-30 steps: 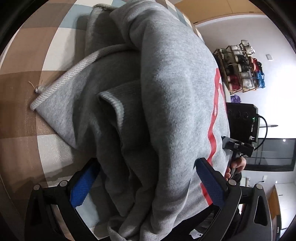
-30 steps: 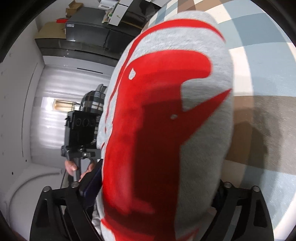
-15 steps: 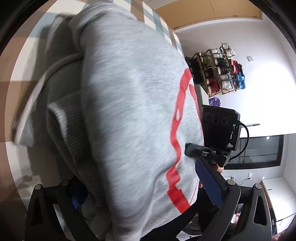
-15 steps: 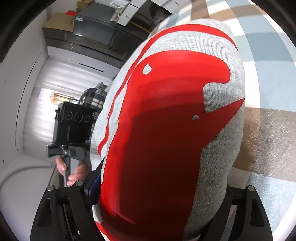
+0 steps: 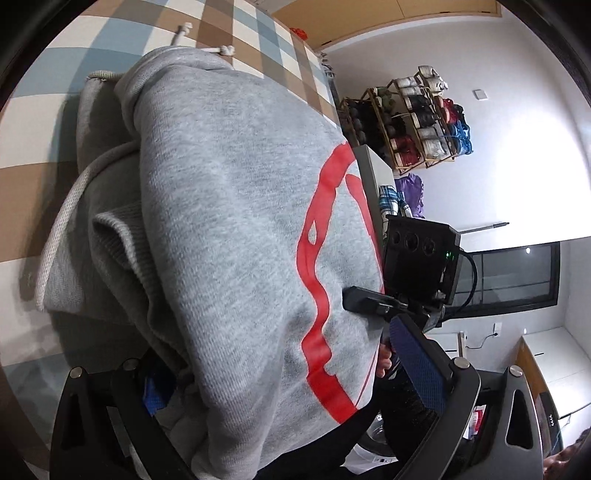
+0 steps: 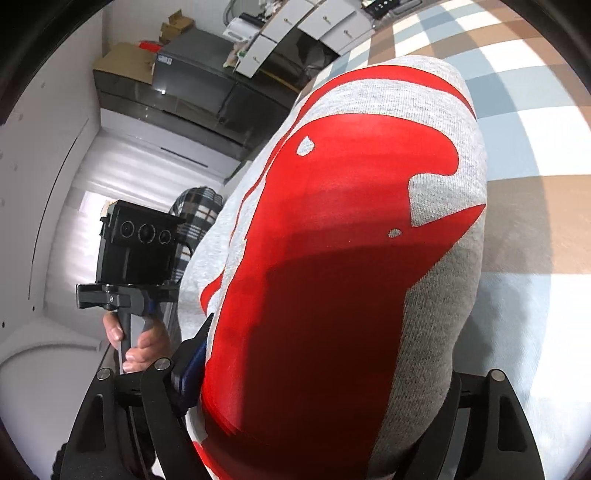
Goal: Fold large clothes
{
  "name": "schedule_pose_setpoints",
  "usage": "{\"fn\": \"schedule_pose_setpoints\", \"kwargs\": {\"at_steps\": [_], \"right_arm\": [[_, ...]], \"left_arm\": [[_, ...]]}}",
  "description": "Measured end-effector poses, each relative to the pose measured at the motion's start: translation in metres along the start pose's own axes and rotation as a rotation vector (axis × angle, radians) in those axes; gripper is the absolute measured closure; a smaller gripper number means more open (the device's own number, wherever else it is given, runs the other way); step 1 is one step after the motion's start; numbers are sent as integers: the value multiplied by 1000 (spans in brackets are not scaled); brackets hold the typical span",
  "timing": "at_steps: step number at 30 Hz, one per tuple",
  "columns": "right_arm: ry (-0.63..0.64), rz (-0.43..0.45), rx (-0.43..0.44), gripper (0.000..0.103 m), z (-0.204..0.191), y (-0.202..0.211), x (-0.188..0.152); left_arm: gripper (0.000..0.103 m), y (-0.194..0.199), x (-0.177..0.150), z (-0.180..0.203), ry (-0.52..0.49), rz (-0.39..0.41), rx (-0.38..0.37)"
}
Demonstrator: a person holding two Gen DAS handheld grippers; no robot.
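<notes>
Both grippers point forward and downward over the checked cloth (image 5: 255, 29), and each one has the folded bundle of the grey sweatshirt (image 5: 229, 229) between its fingers. In the left wrist view, the left gripper (image 5: 284, 380) stands wide: its right blue pad (image 5: 417, 362) is free and does not touch the fabric, while the left pad is almost hidden under the bundle, so the jaws look spread around the sweatshirt and not pinching it. The right gripper's handle and camera box (image 5: 421, 258) are just beside the bundle on the right, with some fingers (image 5: 384, 362) below it. In the right wrist view, the right gripper (image 6: 321, 384) also stands wide, and the thick bundle with the red print (image 6: 332, 258) fills the whole gap; whether the pads press on it I cannot tell, because the fabric covers them. On the left a hand (image 6: 136, 343) grips the handle of the left gripper. The sweatshirt lies on the cloth, its hem and cuff on the left, its drawstring (image 5: 207, 44) at the far edge.
</notes>
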State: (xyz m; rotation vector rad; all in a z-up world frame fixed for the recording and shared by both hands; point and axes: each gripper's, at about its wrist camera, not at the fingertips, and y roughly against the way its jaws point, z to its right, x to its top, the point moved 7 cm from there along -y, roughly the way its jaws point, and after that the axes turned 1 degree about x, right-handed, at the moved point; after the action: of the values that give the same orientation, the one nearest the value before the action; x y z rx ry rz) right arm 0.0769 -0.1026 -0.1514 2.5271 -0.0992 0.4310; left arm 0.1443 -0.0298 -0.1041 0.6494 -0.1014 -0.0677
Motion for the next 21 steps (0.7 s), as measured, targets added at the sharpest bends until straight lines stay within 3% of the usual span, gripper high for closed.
{"fn": "schedule_pose_setpoints", "kwargs": {"at_steps": [10, 15, 21], "right_arm": [[-6, 44, -6, 21, 0, 7, -7], [-33, 65, 33, 22, 3, 13, -5], [-53, 63, 7, 22, 15, 4, -5]], "left_arm": [[4, 8, 1, 14, -41, 4, -6], [4, 10, 2, 23, -73, 8, 3], [4, 3, 4, -14, 0, 16, 31]]}}
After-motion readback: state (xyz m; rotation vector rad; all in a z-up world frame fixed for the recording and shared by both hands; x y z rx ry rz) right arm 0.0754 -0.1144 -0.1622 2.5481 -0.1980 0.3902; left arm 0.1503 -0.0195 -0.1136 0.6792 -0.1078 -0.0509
